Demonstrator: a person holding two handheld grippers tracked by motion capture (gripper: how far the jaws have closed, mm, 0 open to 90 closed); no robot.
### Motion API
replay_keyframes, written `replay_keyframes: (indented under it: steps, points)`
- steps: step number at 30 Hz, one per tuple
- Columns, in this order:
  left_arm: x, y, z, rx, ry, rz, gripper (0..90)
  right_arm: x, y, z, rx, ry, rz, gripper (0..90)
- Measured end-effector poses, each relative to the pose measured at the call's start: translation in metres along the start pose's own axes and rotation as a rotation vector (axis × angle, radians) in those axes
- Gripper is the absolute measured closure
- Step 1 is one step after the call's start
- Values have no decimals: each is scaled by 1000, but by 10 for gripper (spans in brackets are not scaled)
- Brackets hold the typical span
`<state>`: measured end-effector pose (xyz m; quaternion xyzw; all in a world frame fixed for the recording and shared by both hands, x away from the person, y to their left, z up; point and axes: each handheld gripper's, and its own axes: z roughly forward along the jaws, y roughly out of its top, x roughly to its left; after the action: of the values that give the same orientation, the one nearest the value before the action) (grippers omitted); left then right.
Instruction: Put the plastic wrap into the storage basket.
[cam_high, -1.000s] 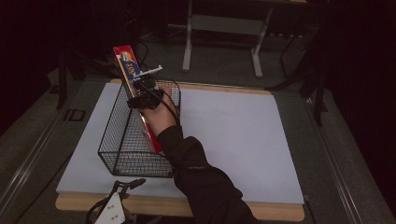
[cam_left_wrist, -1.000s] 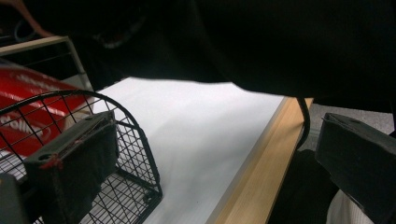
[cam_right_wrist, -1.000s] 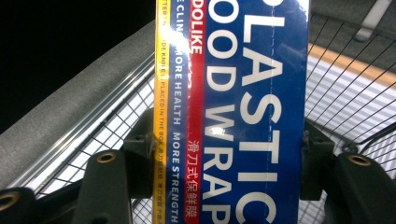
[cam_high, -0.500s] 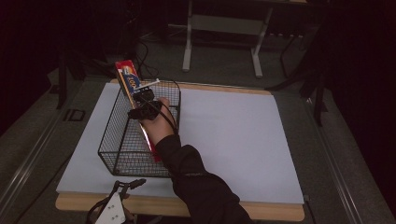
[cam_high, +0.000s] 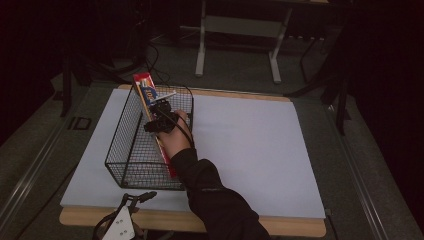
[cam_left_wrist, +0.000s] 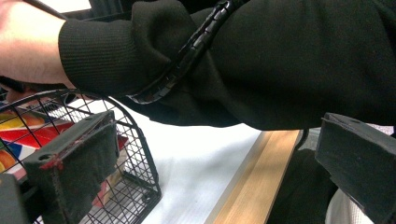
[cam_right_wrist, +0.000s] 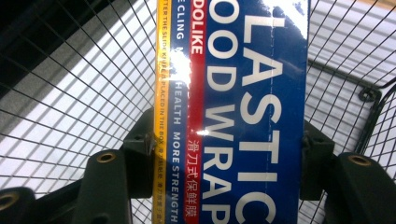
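A long plastic wrap box (cam_high: 145, 90), red and blue, lies slanted in the black wire basket (cam_high: 122, 137), its far end poking above the far rim. My right gripper (cam_high: 159, 116), held by a hand, is shut on the box about midway along it. In the right gripper view the box (cam_right_wrist: 252, 93) fills the gap between the two jaws of the right gripper (cam_right_wrist: 229, 158), with basket mesh (cam_right_wrist: 84, 93) behind. My left gripper (cam_high: 137, 199) rests at the table's front edge. In its own view the left gripper (cam_left_wrist: 215, 172) stands wide open with nothing held, beside the basket (cam_left_wrist: 140, 154).
A white sheet (cam_high: 250, 140) covers the table, whose wooden front edge (cam_high: 165, 220) shows below the basket. The person's black sleeve (cam_left_wrist: 280, 60) and the right gripper's cable (cam_left_wrist: 187, 51) cross just above the left gripper. Dark floor and a metal stand (cam_high: 240, 30) lie beyond.
The right gripper has brought the box lower and nearer to the person, deeper into the basket. The left gripper has stayed in place.
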<state>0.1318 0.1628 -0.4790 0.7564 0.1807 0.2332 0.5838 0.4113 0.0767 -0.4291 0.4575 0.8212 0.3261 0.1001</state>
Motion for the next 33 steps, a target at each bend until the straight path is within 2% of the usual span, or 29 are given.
replay_keyframes:
  steps: [7, 14, 17, 33]
  points:
    - [0, 0, -1, -2, 1, 0, 1, 1, -1, 6, 25, -1, -6, 391]
    - [0, 0, 0, -1, -1, 0, 1, -2, -3, 15, 73, -12, -19, 389]
    - [0, 0, 0, 1, -2, 0, 1, -2, -5, 21, 108, 5, -11, 388]
    - [0, 0, 0, 4, -4, 0, 1, -5, -6, 20, 81, 23, -35, 337]
